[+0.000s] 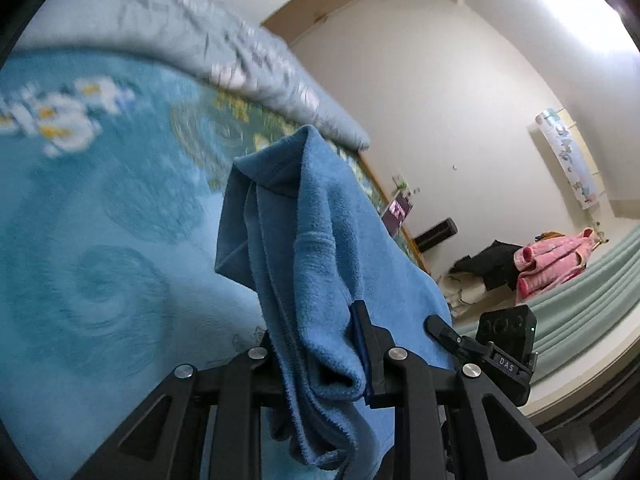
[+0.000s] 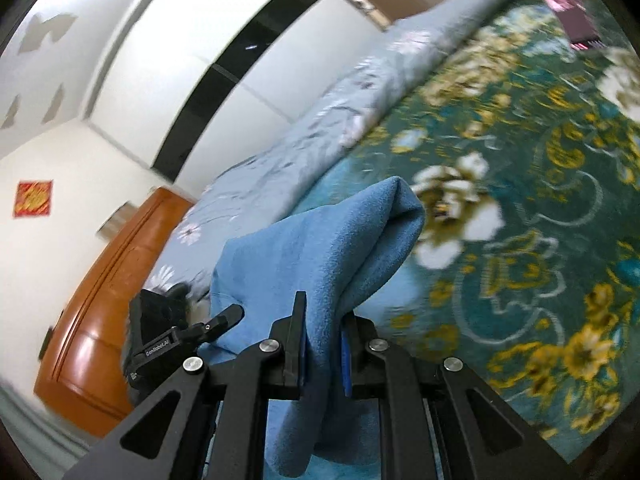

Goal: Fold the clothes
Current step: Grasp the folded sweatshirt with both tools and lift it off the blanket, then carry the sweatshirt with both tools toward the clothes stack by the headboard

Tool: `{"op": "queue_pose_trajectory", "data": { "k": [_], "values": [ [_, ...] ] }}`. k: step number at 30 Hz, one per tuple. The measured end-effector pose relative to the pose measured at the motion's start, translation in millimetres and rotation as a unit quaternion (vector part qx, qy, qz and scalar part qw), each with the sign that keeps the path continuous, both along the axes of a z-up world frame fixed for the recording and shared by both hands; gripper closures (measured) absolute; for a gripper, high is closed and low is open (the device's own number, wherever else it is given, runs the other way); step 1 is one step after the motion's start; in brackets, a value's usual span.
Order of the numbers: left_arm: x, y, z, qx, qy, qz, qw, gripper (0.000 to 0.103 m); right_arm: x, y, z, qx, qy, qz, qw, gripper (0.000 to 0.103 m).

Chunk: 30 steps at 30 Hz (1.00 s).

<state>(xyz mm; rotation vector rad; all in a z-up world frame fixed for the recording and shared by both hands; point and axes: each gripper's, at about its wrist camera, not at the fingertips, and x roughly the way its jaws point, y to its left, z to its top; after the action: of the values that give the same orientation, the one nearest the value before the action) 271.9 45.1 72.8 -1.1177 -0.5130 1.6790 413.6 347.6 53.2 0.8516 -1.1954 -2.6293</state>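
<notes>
So here's where things stand with the folding: both grippers are clamped on the same blue fleece garment (image 1: 316,240), and it's up in the air above the bed rather than lying flat; the left gripper (image 1: 320,364) has its jaws pinched tight on a bunched edge of the fleece, with cloth spilling down past the fingers, and the right gripper (image 2: 323,354) is doing the same thing on its side, jaws narrow with a thick wad of fabric between them; in both wrist views the cloth rises into a soft peak ahead of the fingers, so it looks doubled over on itself at least once, though how many layers I honestly can't tell; below it is the teal floral blanket (image 2: 520,200), and along the far edge a rolled-up pale blue quilt (image 2: 320,120); over in the left view there's a pink garment (image 1: 552,264) and something black heaped off the bed, possibly more laundry, can't say; my read is we're somewhere mid-fold, since the piece is gathered and lifted, not laid out neat; it'd fit either carrying it to spread out or bringing edges together; everything's motion-blurred too.
</notes>
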Motion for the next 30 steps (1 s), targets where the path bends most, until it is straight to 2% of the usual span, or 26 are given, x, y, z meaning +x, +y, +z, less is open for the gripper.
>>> {"op": "queue_pose_trajectory", "data": {
  "k": [5,10,16,19,24,28,30],
  "values": [
    [13.3,-64.4,42.7,0.003,0.046,0.058,0.9973,0.078,-24.3,-45.3,34.5,0.019,0.038,0.073,0.996,0.090],
    [23.0,-143.6,88.3,0.013,0.095,0.121,0.9881,0.078,-62.9,-99.9,67.7,0.033,0.061,0.158,0.985,0.090],
    [18.6,-244.5,145.0,0.010,0.154,0.194,0.9688,0.078,-131.0,-191.2,116.5,0.043,0.076,0.257,0.962,0.090],
    [9.7,-297.3,166.9,0.003,0.177,0.231,0.9566,0.078,-171.0,-243.8,141.3,0.045,0.080,0.301,0.949,0.090],
    [-15.4,-382.8,183.1,-0.011,0.187,0.291,0.9381,0.078,-228.4,-335.8,171.8,0.075,0.083,0.357,0.927,0.090],
    [-40.5,-435.6,173.6,-0.006,0.171,0.333,0.9271,0.078,-262.9,-401.0,179.8,0.092,0.075,0.384,0.916,0.090],
    [-50.9,-448.6,165.0,-0.005,0.166,0.343,0.9245,0.078,-279.2,-428.4,180.8,0.097,0.071,0.393,0.912,0.090]
  ]
}}
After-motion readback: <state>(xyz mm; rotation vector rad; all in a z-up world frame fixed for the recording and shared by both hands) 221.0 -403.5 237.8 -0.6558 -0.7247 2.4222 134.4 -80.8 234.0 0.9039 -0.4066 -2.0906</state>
